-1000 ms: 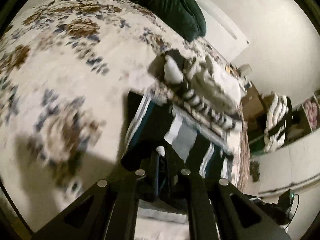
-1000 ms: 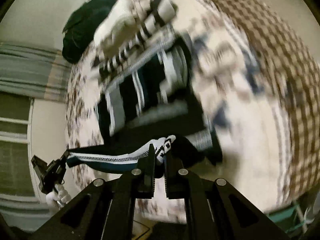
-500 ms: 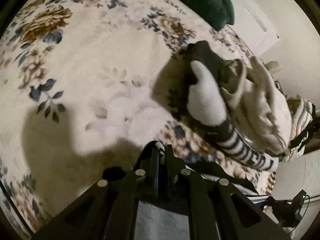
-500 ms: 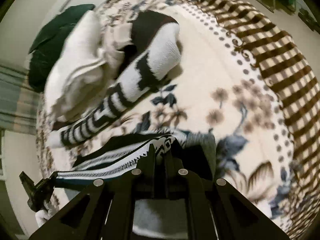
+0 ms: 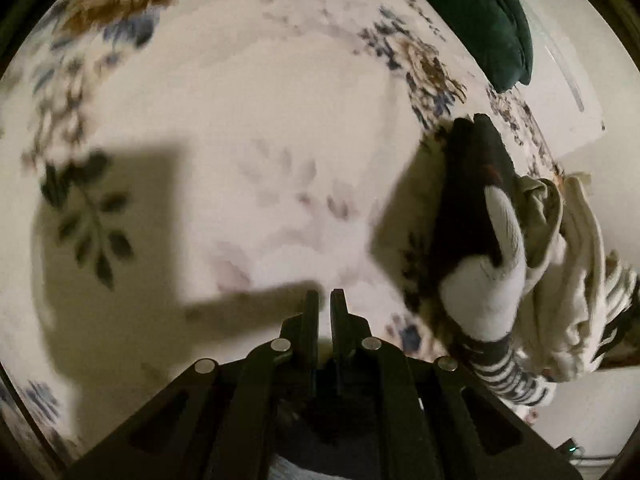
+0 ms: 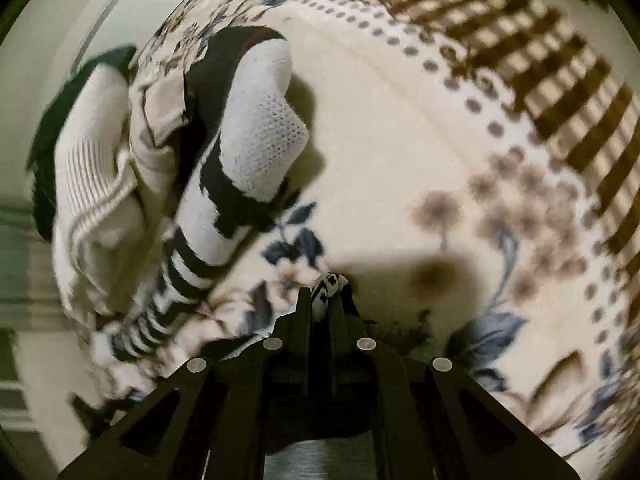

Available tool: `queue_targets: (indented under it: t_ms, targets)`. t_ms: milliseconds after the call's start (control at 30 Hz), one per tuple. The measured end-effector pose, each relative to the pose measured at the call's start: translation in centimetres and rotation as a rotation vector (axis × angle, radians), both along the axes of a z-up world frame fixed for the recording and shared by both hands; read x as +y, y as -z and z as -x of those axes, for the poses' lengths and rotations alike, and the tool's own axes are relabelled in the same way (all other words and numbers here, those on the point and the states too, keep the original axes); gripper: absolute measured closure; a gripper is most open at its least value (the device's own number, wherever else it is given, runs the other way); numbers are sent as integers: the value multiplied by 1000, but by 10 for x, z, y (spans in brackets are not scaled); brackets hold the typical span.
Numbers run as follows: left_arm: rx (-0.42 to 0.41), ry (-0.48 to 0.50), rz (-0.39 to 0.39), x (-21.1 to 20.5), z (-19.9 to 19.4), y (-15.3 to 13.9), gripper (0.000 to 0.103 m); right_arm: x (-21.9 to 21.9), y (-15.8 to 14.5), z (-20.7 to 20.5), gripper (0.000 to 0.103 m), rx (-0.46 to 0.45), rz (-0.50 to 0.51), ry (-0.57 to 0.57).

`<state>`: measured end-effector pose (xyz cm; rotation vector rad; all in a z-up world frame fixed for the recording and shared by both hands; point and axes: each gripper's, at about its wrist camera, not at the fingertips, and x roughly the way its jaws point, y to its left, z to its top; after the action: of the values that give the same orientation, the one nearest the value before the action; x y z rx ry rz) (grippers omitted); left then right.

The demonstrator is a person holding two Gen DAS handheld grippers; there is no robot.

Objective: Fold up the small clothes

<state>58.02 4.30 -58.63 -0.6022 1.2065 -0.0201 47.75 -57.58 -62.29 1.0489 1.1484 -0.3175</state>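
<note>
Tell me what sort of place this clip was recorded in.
Most likely a bedroom at home. The work surface is a bed covered by a floral blanket with a checked brown border, a dark green pillow lies at its far end, and a pile of socks and small clothes waits on it.

Both wrist views look steeply down, close over the bed; both show the clothes pile.
</note>
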Motion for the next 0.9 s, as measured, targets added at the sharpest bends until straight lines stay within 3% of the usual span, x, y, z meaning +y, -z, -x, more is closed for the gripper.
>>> queue_targets:
  t_ms: [133,200,233,267,400,533,567,700,800,900]
  targets:
    - [-45,85,-38,-9,4,-19,98,-15,12,9,90,-49,-150,105]
    - [-73,104,-47,-10,15,-31,98,-16,4,15,70,-95,-145,112]
    - [-91,113,-31,-10,23,-38,97,-14,-7,19,47,-102,-107,98]
    - [-114,123,-26,-10,39,-47,97,-12,-16,23,39,-118,-80,86]
    - [-124,182,-40,-26,87,-58,95,31,-46,45,39,-131,22,-40]
    - [-61,313,-97,-64,111,-44,95,90,-30,42,39,-58,12,-211]
    - [-47,356,-165,-80,110,-36,95,104,-24,40,39,-40,35,-256]
    - [-46,467,-302,-118,87,-20,95,158,1,11,43,76,172,-462]
    - [-94,498,-400,-135,57,-21,95,168,0,-6,43,69,258,-467]
    - [-117,484,-425,-140,29,-23,95,161,-3,-23,44,37,285,-408]
